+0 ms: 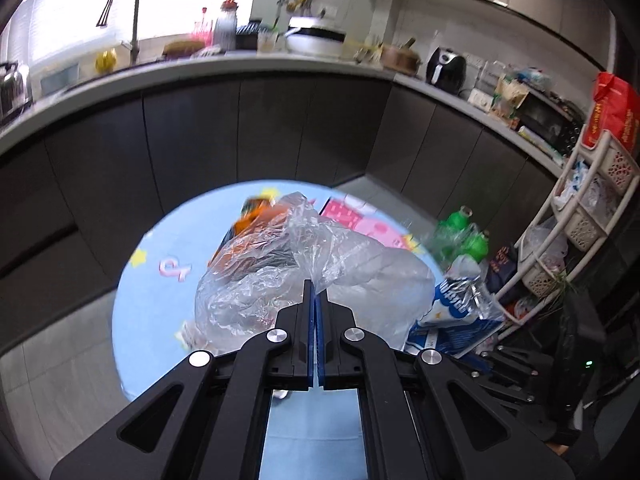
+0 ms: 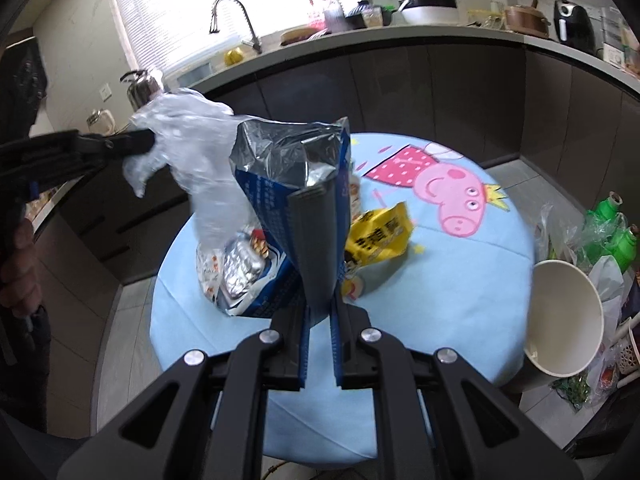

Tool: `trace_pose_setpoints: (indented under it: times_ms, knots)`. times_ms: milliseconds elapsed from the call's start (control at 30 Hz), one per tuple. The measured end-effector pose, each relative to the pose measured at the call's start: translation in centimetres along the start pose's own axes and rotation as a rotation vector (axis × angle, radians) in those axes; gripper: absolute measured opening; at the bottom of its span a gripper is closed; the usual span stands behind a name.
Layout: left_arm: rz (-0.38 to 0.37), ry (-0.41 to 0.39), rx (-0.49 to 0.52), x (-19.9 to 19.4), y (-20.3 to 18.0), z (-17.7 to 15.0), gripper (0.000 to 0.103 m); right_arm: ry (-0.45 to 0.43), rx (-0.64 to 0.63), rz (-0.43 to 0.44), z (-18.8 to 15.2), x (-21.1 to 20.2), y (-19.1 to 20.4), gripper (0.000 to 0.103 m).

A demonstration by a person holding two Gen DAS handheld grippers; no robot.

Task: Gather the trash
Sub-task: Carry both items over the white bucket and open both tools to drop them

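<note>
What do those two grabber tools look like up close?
Both look alike. The left tool and the right tool are matte black, with angular arms that have long cut-out slots and round silver bolts at the joints. Their two flat fingers carry blue ridged pads on the inner faces. No cables show. A dark sleeve sits behind the left one.

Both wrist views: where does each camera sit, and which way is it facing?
Left wrist: rides the left gripper, angled down at the round blue cartoon tablecloth; own fingers pinch a clear crumpled plastic bag.
Right wrist: rides the right gripper, facing the same cloth; own fingers grip an opened blue foil-lined pouch; a hand shows left.
Shared: bag, pouch, kitchen counter.
</note>
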State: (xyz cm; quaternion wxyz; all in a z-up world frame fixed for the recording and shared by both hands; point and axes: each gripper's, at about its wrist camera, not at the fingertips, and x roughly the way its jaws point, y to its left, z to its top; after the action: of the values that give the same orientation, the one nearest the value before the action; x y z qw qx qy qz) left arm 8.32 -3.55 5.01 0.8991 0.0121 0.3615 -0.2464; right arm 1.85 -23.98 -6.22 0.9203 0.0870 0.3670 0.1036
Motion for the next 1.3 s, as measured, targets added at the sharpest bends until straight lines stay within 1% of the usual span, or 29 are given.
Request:
trace_pose_setpoints:
  times_ms: [100, 233, 433, 533, 633, 700, 767, 867, 1067, 1133, 1200, 1233, 1300]
  knots:
    - [-0.023, -0.033, 0.048, -0.7, -2.8, 1.3, 0.001, -0.045, 0.039, -0.039, 0.2, -1.9, -2.0, 0.01]
    - [-0.077, -0.009, 0.129, 2.0, -8.3, 2.4, 0.001, -0.091, 0.123, -0.117, -0.3, -4.2, -6.1, 0.011]
    - [-0.179, 0.084, 0.255, 9.5, -17.2, 3.0, 0.001, -0.133, 0.279, -0.27, -2.5, -7.8, -14.1, 0.011]
    - [-0.207, 0.124, 0.323, 13.4, -22.1, 2.8, 0.001, -0.145, 0.337, -0.332, -4.1, -9.1, -17.3, 0.011]
    - [-0.228, 0.17, 0.365, 17.4, -26.2, 2.2, 0.001, -0.14, 0.381, -0.383, -5.9, -9.9, -20.5, 0.011]
    - [-0.235, 0.21, 0.382, 20.1, -28.0, 1.4, 0.001, -0.131, 0.411, -0.397, -6.7, -9.9, -22.3, 0.011]
    - [-0.246, 0.26, 0.377, 22.8, -29.1, 0.6, 0.001, -0.114, 0.433, -0.415, -7.5, -9.5, -23.9, 0.011]
    - [-0.234, 0.313, 0.381, 26.4, -30.1, -1.2, 0.001, -0.09, 0.47, -0.424, -8.2, -8.5, -25.9, 0.011]
    - [-0.207, 0.408, 0.38, 31.5, -30.7, -4.2, 0.001, -0.058, 0.521, -0.427, -9.2, -6.5, -28.9, 0.011]
    - [-0.21, 0.425, 0.382, 32.6, -31.0, -5.0, 0.001, -0.047, 0.532, -0.422, -9.4, -5.7, -29.9, 0.011]
    - [-0.194, 0.42, 0.404, 33.4, -31.2, -5.5, 0.001, -0.039, 0.538, -0.419, -9.5, -5.1, -30.5, 0.011]
    - [-0.187, 0.419, 0.415, 34.0, -31.4, -5.8, 0.003, -0.036, 0.54, -0.415, -9.6, -4.8, -30.7, 0.011]
    - [-0.193, 0.433, 0.41, 34.8, -31.5, -6.0, 0.016, -0.03, 0.542, -0.409, -9.5, -4.2, -31.0, 0.011]
